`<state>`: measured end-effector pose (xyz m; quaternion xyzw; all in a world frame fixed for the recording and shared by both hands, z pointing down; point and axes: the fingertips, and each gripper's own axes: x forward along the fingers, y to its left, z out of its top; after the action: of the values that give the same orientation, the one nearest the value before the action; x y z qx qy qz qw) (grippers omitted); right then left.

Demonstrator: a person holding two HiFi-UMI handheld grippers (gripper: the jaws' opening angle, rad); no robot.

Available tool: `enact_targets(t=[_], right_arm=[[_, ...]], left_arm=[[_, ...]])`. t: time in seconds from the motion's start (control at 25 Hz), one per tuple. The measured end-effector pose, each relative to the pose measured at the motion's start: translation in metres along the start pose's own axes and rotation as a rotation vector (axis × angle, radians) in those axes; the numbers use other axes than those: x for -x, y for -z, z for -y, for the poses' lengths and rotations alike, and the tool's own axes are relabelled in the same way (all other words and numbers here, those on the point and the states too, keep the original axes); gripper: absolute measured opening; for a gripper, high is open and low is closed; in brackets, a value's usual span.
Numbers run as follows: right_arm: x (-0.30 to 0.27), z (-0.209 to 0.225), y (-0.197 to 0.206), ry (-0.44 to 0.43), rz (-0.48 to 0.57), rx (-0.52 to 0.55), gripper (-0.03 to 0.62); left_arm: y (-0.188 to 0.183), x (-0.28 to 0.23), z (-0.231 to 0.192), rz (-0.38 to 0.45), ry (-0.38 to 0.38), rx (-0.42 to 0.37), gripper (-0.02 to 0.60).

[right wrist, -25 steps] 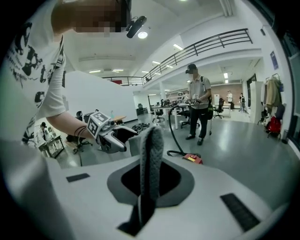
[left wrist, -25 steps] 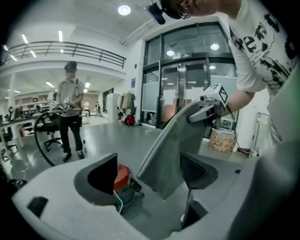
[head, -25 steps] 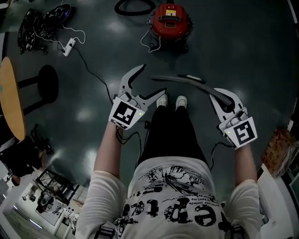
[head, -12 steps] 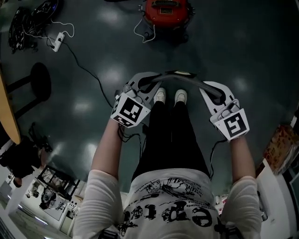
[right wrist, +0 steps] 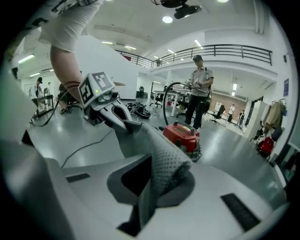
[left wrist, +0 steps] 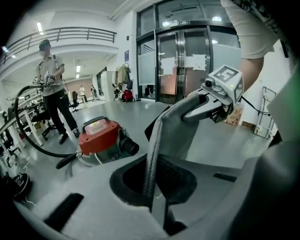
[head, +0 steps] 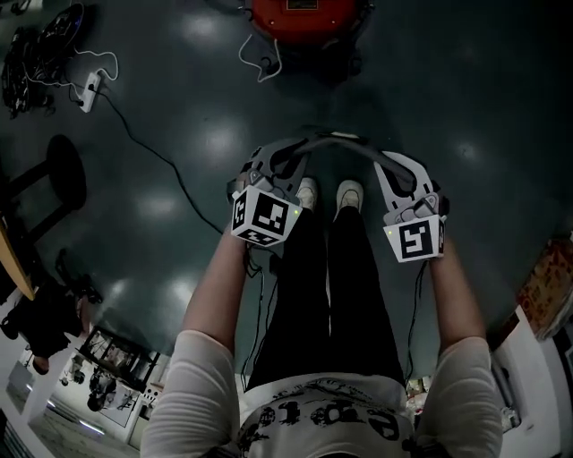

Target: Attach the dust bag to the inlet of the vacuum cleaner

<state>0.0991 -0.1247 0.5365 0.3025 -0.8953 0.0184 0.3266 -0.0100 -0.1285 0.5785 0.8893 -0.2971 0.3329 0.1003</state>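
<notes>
A grey fabric dust bag [head: 340,140] hangs stretched between both grippers above the person's shoes. My left gripper [head: 288,154] is shut on its left end, and the mesh edge of the dust bag [left wrist: 151,159] is pinched between the jaws of the left gripper [left wrist: 152,187]. My right gripper [head: 383,163] is shut on the other end, where the dust bag [right wrist: 161,161] bunches up in the right gripper [right wrist: 143,204]. The red vacuum cleaner [head: 304,13] stands on the floor ahead, apart from the bag. In the left gripper view the vacuum cleaner [left wrist: 99,139] shows its black round inlet.
A white power strip [head: 87,89] with a cable lies at far left. A black stool [head: 54,179] stands on the left and a cardboard box [head: 548,284] on the right. Beyond the vacuum a person [left wrist: 52,89] holds a black hose.
The left gripper's jaws, open a second ago, have shut on the bag's free end. Both grippers have sunk and come closer together, with the bag now spanning them.
</notes>
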Motion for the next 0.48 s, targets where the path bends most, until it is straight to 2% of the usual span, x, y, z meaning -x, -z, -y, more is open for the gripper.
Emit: enact_targets(t=[0.2, 0.48], right_arm=[[-0.048, 0.011, 0.043, 0.079, 0.008, 0.105, 0.009], [-0.1, 0.026, 0.075, 0.157, 0.002, 0.142, 0.009]], left_arm=[[0.03, -0.049, -0.022, -0.021, -0.041, 0.003, 0.013], [0.057, -0.095, -0.051, -0.045, -0.093, 0.031, 0.014]])
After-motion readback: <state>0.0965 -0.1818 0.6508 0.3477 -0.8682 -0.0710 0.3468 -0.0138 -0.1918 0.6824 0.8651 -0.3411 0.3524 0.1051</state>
